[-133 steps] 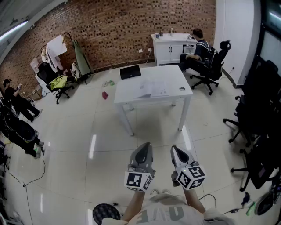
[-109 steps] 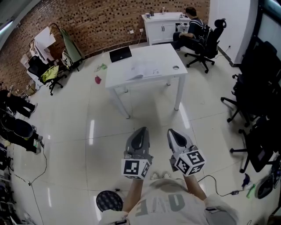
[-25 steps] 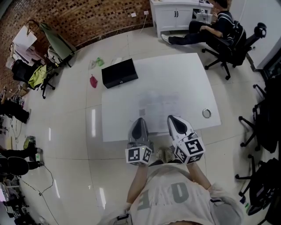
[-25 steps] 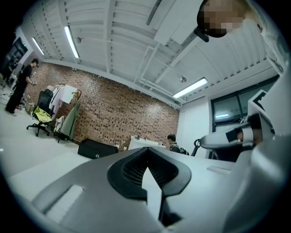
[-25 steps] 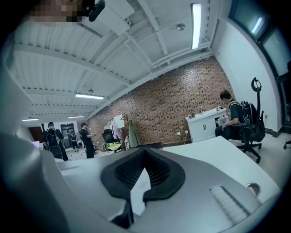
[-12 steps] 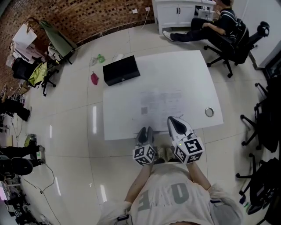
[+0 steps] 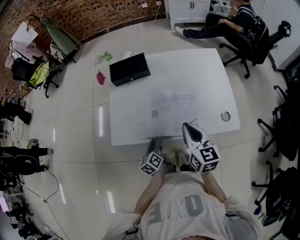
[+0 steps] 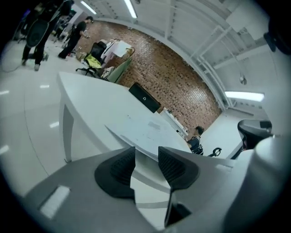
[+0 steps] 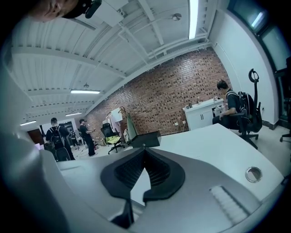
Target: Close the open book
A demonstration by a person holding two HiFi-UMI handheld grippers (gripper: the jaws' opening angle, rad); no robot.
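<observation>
Over at the left, a black case (image 7: 129, 69) lies flat on the far left corner of the white table (image 7: 123, 123), well apart from everything else on it. The person with the tools stands at the table's near side. The left gripper (image 7: 154, 140) is right at the near edge, low and tilted. In the left gripper view its jaws stand clearly apart and have just been opening. The pads press on nothing, and the pale edge of the table and book shows through the gap (whether a page actually reaches in between them, I can't tell from here).

The open book (image 7: 172, 105) lies flat in the middle of the table, pages up, just beyond both tools. From the left gripper's camera its near edge (image 8: 145, 134) shows as a thin sheet crossing just past the jaw tips.

The right gripper (image 7: 187, 127) is held over the table's near part beside the book's right-hand corner. In the right gripper view its jaws are drawn together tip to tip, with nothing between them.

Further right a small metal ring (image 7: 226, 115) is set in the tabletop near the right edge. Beyond the table's far right corner, a person (image 7: 236, 14) sits in an office chair (image 7: 257, 33).
</observation>
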